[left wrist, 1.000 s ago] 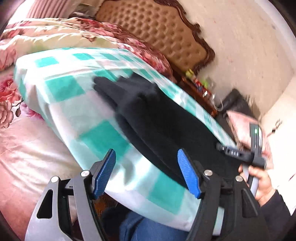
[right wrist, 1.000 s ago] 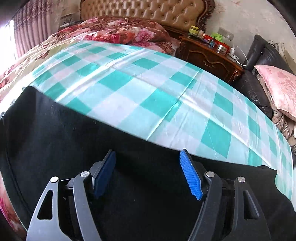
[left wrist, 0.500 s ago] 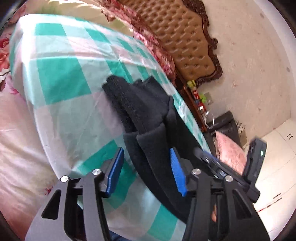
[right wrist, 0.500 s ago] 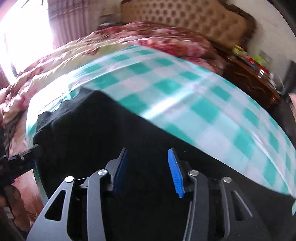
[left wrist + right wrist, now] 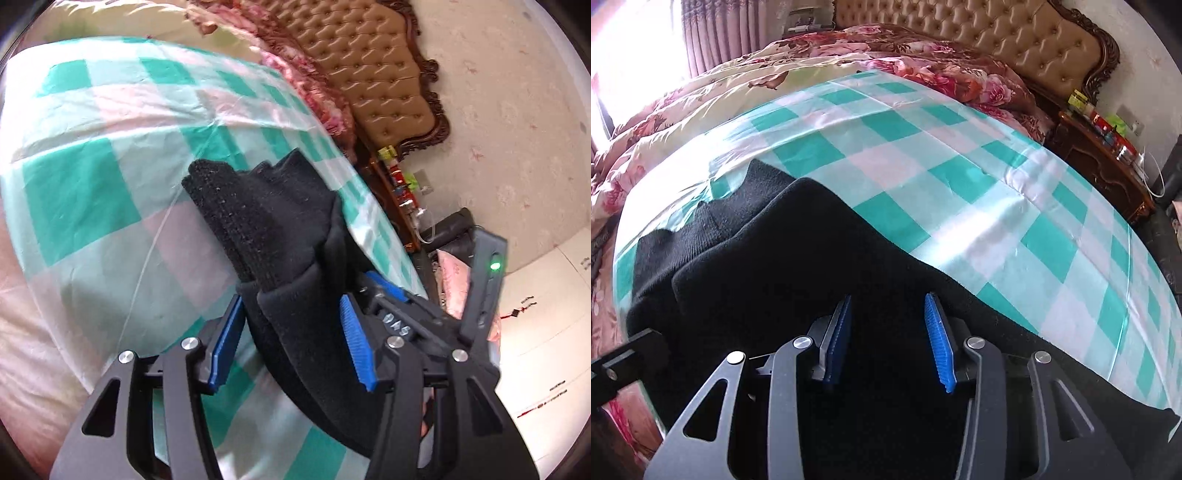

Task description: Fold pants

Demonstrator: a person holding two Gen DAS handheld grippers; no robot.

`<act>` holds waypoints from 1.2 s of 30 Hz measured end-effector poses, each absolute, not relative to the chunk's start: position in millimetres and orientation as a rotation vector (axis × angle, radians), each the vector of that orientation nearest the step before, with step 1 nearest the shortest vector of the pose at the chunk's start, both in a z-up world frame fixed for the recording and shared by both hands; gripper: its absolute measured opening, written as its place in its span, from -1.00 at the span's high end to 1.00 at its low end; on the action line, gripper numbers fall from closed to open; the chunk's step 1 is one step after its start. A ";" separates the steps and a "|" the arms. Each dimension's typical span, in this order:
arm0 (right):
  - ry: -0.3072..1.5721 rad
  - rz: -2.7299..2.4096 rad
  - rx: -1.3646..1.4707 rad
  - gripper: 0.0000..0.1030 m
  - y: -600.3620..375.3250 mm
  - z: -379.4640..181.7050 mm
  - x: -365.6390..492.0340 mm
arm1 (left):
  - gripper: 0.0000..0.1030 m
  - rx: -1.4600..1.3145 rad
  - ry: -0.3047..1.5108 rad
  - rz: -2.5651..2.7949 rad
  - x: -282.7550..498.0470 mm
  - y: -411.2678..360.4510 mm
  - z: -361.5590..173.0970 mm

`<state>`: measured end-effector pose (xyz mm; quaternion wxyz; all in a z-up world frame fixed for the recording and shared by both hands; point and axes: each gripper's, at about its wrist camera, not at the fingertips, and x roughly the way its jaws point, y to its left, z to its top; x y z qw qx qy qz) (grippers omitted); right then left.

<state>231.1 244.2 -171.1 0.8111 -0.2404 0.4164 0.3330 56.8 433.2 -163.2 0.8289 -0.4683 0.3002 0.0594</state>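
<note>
Pants (image 5: 280,236), black and thick, lie bunched on the green-and-white checked sheet (image 5: 85,177) that covers the bed. From the left wrist camera, the left gripper (image 5: 291,339) has a fold of that black cloth between its blue pads (image 5: 356,347); the fabric fills the gap and touches both pads, though whether they squeeze it tight I cannot tell. The ribbed cuffs of the pants point away toward the far side of the sheet. Just beside, on the right, the other tool's black body shows with a small green light. Behind stand the tufted tan headboard (image 5: 373,74) and a dark wooden nightstand (image 5: 399,199) crowded with small things.

From the right wrist camera, the right gripper (image 5: 886,332) sits low over the pants (image 5: 768,266), its pads partly apart with black cloth beneath and between them; a grip cannot be made out here. The pants spread across the near edge of the checked sheet (image 5: 923,155), one layer doubled over another at the left. A flowered quilt (image 5: 812,55) lies beyond, under the headboard (image 5: 997,33), with the nightstand (image 5: 1100,158) at the right.
</note>
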 end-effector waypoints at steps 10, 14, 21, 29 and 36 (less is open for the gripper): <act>0.936 0.730 -0.277 0.22 199.8 -138.6 241.8 | 0.03 -0.993 0.661 0.145 59.6 433.6 -166.8; 0.903 0.711 -0.270 0.20 154.6 -117.8 221.9 | 0.01 -1.000 0.707 0.184 55.1 427.0 -169.4; 0.952 0.679 -0.178 0.20 70.4 -127.5 179.9 | 0.09 -1.046 0.684 0.233 67.7 434.1 -170.6; 1.008 0.600 0.001 0.20 -22.9 -137.5 162.1 | 0.49 -0.828 0.656 0.314 75.3 407.5 -118.7; 0.944 0.480 0.177 0.20 -123.4 -107.0 166.1 | 0.50 0.089 0.582 0.368 115.4 218.3 -3.8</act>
